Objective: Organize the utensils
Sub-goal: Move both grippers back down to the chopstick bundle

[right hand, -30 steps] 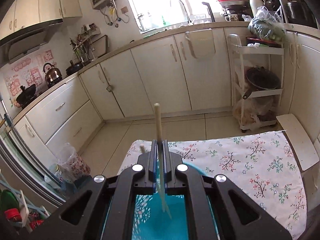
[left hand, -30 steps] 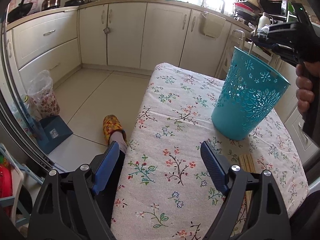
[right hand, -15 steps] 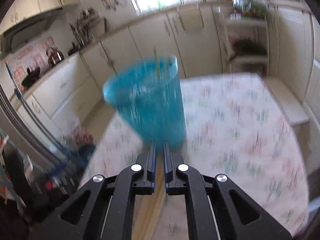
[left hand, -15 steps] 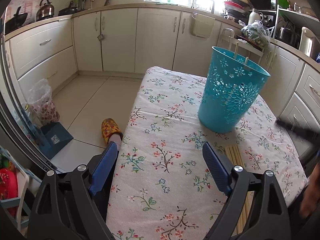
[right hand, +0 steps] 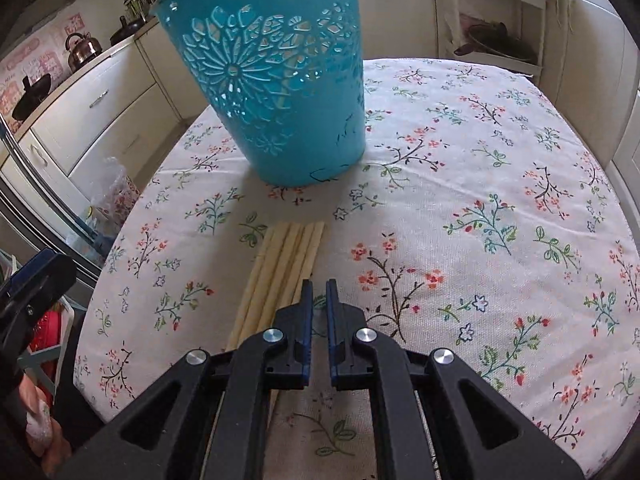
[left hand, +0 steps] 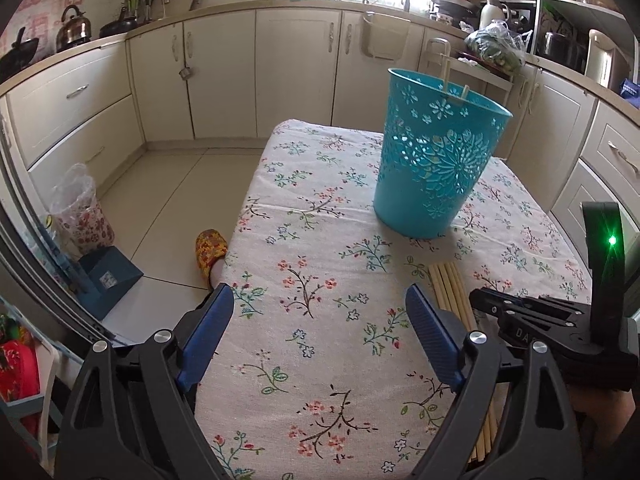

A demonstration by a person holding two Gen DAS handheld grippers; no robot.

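Two chopsticks [left hand: 454, 84] already stand in the teal perforated basket [left hand: 434, 160] on the floral tablecloth [left hand: 320, 240]. A row of chopsticks [right hand: 280, 264] remains on the cloth just before the basket. Right gripper [right hand: 317, 292]: jaws nearly together, empty, above the row. Left gripper [left hand: 320, 328]: spread wide, empty.

1. The near ends of the loose chopsticks [right hand: 280, 276] vanish under the right tool [right hand: 317, 292] in the right wrist view.
2. In the left wrist view, both tools cover part of that bundle.
3. Inside the teal basket [left hand: 432, 160], only two chopstick tips [left hand: 454, 82] clear the rim.
4. The worktop [left hand: 320, 240] hides all but the slipper [left hand: 209, 250] of the person's leg.
5. The left tool [left hand: 320, 320] is cropped by the right wrist view's left edge.
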